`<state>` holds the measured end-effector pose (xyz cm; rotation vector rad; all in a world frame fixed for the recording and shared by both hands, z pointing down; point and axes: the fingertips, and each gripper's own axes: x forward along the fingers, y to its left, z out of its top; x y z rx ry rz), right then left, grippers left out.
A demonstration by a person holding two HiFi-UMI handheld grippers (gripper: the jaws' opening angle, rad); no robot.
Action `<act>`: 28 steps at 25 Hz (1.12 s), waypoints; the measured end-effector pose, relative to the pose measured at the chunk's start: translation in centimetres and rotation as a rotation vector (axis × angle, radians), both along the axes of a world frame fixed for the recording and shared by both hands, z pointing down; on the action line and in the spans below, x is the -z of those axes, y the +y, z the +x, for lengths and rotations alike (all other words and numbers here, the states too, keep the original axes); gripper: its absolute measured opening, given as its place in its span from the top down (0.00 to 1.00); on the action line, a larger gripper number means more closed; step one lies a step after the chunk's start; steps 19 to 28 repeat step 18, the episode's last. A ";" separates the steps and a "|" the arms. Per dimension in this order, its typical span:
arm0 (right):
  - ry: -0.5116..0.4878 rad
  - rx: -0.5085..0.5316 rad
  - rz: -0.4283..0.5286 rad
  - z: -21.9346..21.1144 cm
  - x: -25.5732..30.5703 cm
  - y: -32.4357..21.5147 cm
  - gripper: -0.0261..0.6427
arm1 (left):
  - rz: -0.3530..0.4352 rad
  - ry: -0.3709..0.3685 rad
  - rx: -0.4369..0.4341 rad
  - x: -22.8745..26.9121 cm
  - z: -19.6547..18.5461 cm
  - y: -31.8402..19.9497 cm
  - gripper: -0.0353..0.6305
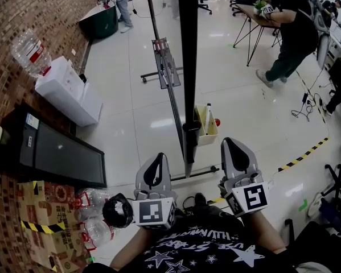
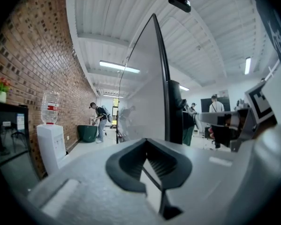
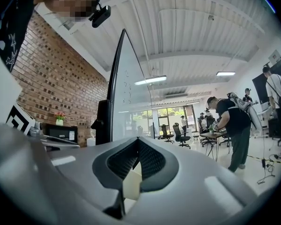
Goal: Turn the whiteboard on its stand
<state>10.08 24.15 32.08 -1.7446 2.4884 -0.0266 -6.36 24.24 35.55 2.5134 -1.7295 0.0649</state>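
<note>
The whiteboard (image 1: 187,50) stands edge-on in front of me, a tall black-framed panel on a wheeled stand (image 1: 168,75). Its pale face fills the middle of the left gripper view (image 2: 147,88) and of the right gripper view (image 3: 131,93). A yellowish tray (image 1: 206,125) with a marker hangs at its near end. My left gripper (image 1: 157,165) (image 2: 148,142) is shut and empty, low and just left of the board's edge. My right gripper (image 1: 234,148) (image 3: 137,140) is also shut and empty, just right of that edge. Neither touches the board.
A water dispenser (image 1: 65,90) with a bottle, a black cabinet (image 1: 56,152) and a cardboard box (image 1: 48,209) with water bottles line the brick wall on the left. A person (image 1: 290,33) stands at a desk on the right. Black-yellow tape (image 1: 301,158) crosses the floor.
</note>
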 end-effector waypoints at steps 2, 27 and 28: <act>0.001 0.002 -0.002 -0.1 -0.1 0.0 0.95 | -0.001 0.000 -0.001 0.0 0.0 0.0 0.94; 0.005 0.012 -0.008 -0.1 -0.3 0.2 0.95 | -0.007 0.000 -0.017 -0.1 0.6 0.2 0.94; 0.005 0.012 -0.008 -0.1 -0.3 0.2 0.95 | -0.007 0.000 -0.017 -0.1 0.6 0.2 0.94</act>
